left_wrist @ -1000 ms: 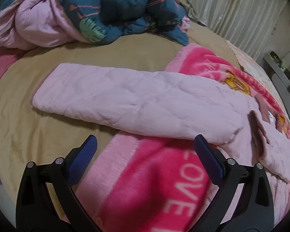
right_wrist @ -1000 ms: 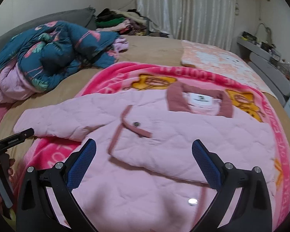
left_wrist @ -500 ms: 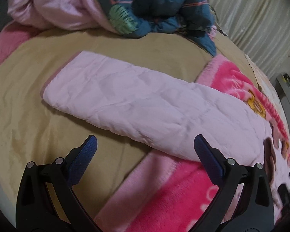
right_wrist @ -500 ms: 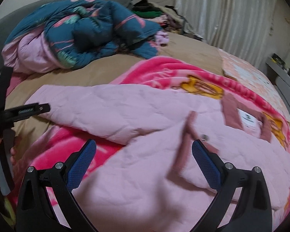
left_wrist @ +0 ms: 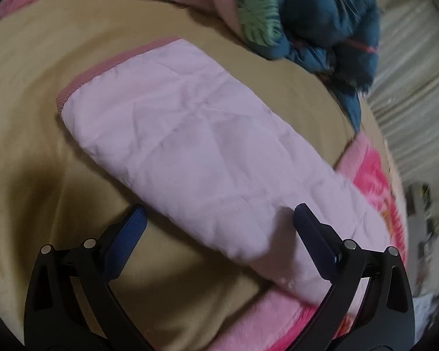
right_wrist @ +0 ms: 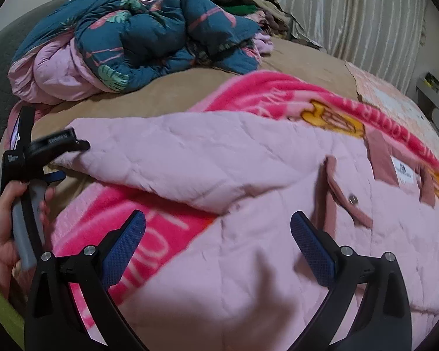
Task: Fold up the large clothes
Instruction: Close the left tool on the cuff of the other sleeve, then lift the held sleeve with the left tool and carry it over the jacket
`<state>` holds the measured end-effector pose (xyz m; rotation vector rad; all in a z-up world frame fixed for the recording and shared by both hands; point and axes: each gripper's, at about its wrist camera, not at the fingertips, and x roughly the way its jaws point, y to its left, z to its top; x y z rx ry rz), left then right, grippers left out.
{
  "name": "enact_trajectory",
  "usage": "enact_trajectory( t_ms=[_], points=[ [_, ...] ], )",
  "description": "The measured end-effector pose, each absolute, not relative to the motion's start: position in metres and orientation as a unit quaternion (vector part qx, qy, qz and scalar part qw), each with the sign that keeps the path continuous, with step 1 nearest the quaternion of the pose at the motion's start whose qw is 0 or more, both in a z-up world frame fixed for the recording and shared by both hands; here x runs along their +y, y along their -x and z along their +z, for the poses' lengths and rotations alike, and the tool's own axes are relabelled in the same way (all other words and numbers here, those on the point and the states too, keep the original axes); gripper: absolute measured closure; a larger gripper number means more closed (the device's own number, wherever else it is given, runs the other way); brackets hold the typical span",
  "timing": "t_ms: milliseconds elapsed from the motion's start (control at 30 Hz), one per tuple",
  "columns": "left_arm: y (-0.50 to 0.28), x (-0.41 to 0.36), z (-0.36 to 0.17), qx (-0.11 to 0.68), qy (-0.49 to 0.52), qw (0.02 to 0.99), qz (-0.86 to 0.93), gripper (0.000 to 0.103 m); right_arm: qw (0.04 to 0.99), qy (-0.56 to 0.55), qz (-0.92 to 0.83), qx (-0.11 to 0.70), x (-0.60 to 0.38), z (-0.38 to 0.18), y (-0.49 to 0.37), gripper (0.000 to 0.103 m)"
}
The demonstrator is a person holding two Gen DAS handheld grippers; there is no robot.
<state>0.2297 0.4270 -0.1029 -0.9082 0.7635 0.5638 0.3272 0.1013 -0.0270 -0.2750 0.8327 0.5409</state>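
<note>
A pale pink quilted jacket (right_wrist: 278, 234) lies flat on the bed, collar at the right. Its sleeve (left_wrist: 196, 158) stretches out left across the tan sheet, with a darker pink cuff (left_wrist: 102, 70) at the end. My left gripper (left_wrist: 219, 219) is open, its jaws straddling the sleeve's near edge just above it. It also shows in the right wrist view (right_wrist: 64, 158) at the sleeve's cuff end, held by a hand. My right gripper (right_wrist: 218, 225) is open and empty above the jacket's body near the armpit.
A hot pink printed blanket (right_wrist: 278, 93) lies under the jacket. A bunched teal and pink duvet (right_wrist: 137, 35) sits at the head of the tan sheet (left_wrist: 44, 146). Curtains (right_wrist: 351, 14) and a clothes pile are behind; a shelf stands at the right.
My left gripper has moved closer to the sleeve and down towards its cuff end. My right gripper has swung left and lower over the jacket. Both stayed open.
</note>
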Motion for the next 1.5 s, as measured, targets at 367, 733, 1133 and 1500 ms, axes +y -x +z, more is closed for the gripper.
enact_trajectory(
  t_ms=[367,733,1133,1500],
  points=[
    [-0.222,0.456,-0.09,0.314,0.407,0.808,0.287,0.086,0.891,0.095,0.207,0.393,0.04,-0.016,-0.322,0.004],
    [-0.216,0.425,-0.002,0.257,0.333,0.872,0.25,0.091,0.906,0.049,0.185,0.378,-0.011,0.009,-0.304,0.004],
    [-0.214,0.362,0.051,0.22,0.287,0.915,0.179,0.092,0.923,0.007,0.125,0.364,-0.084,0.026,-0.273,0.004],
    [-0.212,0.279,0.085,0.222,0.227,0.941,0.121,0.093,0.935,-0.011,0.074,0.346,-0.159,0.051,-0.243,0.004]
  ],
)
